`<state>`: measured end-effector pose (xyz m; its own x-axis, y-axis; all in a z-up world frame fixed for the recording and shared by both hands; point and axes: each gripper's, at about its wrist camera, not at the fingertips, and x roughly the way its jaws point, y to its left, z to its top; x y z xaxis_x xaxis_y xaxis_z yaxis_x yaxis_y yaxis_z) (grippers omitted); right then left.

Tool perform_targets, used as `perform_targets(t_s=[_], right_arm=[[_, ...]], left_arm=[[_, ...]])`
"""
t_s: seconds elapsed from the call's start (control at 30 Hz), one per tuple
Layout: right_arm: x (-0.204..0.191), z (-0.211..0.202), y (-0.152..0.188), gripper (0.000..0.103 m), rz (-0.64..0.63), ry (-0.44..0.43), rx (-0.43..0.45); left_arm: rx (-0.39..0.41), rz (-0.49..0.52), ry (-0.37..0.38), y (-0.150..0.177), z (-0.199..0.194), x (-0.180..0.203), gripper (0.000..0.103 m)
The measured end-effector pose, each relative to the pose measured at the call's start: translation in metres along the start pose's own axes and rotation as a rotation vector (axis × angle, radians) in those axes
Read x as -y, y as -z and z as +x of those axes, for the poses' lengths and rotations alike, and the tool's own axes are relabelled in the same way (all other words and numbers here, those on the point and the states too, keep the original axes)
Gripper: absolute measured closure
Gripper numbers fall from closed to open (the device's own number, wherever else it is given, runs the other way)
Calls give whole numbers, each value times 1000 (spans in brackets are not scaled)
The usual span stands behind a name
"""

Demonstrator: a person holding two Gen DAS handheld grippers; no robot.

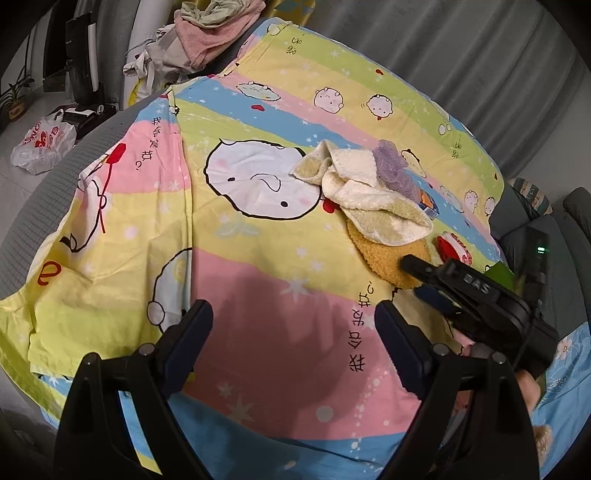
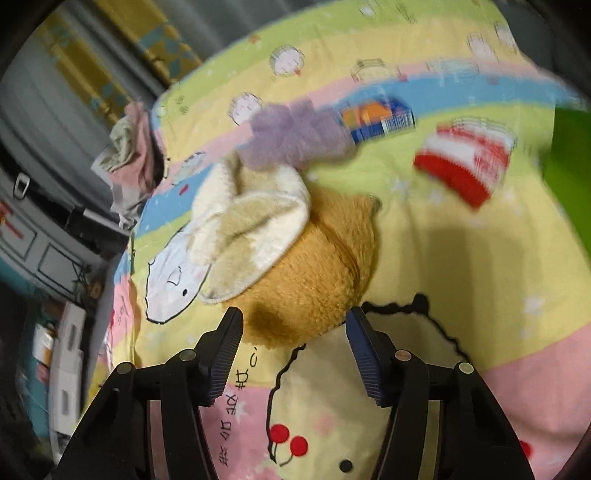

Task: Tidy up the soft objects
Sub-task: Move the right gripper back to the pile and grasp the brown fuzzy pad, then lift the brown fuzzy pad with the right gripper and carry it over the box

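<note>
Cartoon-printed bedding [image 1: 258,236] in pink, yellow, green and blue stripes fills both views. Right of centre in the left wrist view lies the mustard plush piece [image 1: 391,258], with a cream-and-olive towel [image 1: 369,195] draped over its upper edge and a lilac fuzzy item [image 1: 393,170] above that. In the right wrist view the right gripper [image 2: 295,325] has its fingers at either side of the plush's near edge, still apart, not clearly pressing it. A blue-orange packet [image 2: 376,118] and a red-and-white packet [image 2: 465,162] lie upper right, blurred, their print unreadable. A green shape [image 2: 569,155] is cut off at the right edge. The left gripper [image 1: 295,325] stands wide open over bare pink sheet at bottom centre. Piled clothes [image 1: 207,29] sit top left, a plastic bag [image 1: 40,144] on the floor at left.
</note>
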<state>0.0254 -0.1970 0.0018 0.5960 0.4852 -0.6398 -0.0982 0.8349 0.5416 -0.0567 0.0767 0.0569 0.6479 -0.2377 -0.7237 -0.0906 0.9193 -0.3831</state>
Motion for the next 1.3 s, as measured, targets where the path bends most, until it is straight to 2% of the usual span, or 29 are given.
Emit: perform_targets(t_s=[0.07, 0.13, 0.2, 0.23, 0.4, 0.57, 0.67, 0.77, 0.83, 0.97, 1.0, 1.03, 1.13, 1.2, 1.23, 1.27, 1.3], right_arm=[[12, 12, -1, 42, 77, -48, -45], [18, 12, -4, 42, 113, -99, -22], [23, 14, -6, 50, 140, -139, -20], [24, 15, -6, 59, 146, -153, -17], [23, 17, -4, 78, 128, -143, 8], [5, -13, -3, 88, 56, -154, 106], [-7, -47, 5, 89, 24, -233, 147], [-17, -79, 12, 90, -37, -229, 181], [-20, -94, 16, 90, -38, -260, 177], [-11, -105, 21, 90, -11, -270, 103], [-9, -103, 22, 90, -12, -241, 69], [-5, -100, 22, 90, -9, -175, 33], [10, -93, 21, 88, -1, -3, -5], [25, -89, 17, 80, 25, 73, -39], [31, -88, 16, 69, 37, 74, -49], [38, -87, 16, 51, 56, 62, -59], [44, -86, 15, 43, 75, 48, -66]], left_arm=[[-1, 4, 0, 1, 0, 1, 14], [-2, 9, 6, 1, 0, 3, 14], [-5, 16, 7, 3, 0, 4, 14], [-6, 19, 5, 4, 0, 5, 14], [-9, 24, 4, 6, 0, 6, 14], [-7, 36, -1, 8, -1, 8, 14], [-14, 40, -5, 8, 1, 8, 14], [-17, 27, 5, 8, 1, 7, 14], [-23, 16, 22, 8, 1, 7, 14], [-42, 23, 32, 11, 6, 15, 14], [-58, 30, 50, 12, 9, 19, 14], [-71, 32, 67, 14, 11, 21, 14], [-116, 41, 132, 19, 18, 33, 14], [-150, 53, 182, 23, 23, 42, 14], [-167, 61, 205, 25, 26, 47, 14], [-177, 67, 218, 28, 28, 51, 14], [-194, 81, 232, 30, 32, 58, 14]])
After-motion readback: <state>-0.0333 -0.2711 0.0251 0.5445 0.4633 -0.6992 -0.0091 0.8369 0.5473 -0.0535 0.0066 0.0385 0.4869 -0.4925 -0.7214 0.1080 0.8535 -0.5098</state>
